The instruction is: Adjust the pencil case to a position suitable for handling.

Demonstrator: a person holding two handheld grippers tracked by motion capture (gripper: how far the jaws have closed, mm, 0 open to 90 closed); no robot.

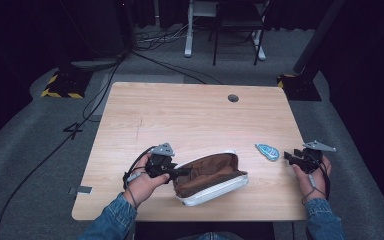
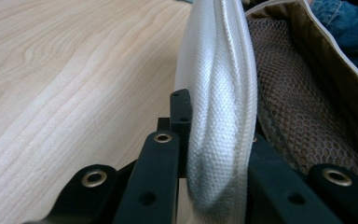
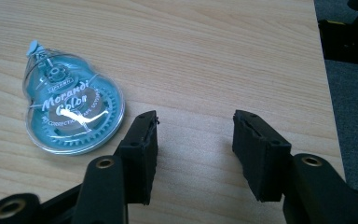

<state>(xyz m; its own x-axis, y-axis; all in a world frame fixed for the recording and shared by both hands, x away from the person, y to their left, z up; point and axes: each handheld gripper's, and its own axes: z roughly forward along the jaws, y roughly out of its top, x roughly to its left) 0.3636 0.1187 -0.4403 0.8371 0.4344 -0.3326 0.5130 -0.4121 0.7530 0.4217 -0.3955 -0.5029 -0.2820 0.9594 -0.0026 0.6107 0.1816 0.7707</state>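
Near table (image 1: 195,120) edge, high view: two denim sleeves enter from the bottom. Left gripper (image 1: 180,172) sits at the left end of the pouch (image 1: 211,179); its jaws are clamped on the pouch's white rim. Left gripper view confirms: the white woven edge (image 2: 219,107) runs up between the two black jaws, brown mesh lining (image 2: 289,107) just to its right, bare wood to its left.

Pouch lies near the front edge, roughly mid-table, unzipped, brown inside facing up, white shell underneath, long axis tilted slightly up to the right.

Right gripper (image 1: 286,156) is held near the table's right edge, pointing left. Right gripper view: jaws (image 3: 196,140) stand apart with only wood grain between them, gripping nothing. Tape dispenser (image 3: 72,109), teal and clear plastic with white lettering, lies flat just beyond the left jaw, not touching it. In the high view the dispenser (image 1: 267,151) sits between pouch and right gripper, apart from both.

Surface: light wood-grain top, rounded corners, a cable hole (image 1: 233,98) near the far edge.

Beyond: grey carpet, black cables (image 1: 95,100) trailing left, stand bases with yellow-black hazard tape (image 1: 60,89) on both sides, a white desk frame (image 1: 190,30) and dark chair (image 1: 237,25) at the back, dark surroundings.
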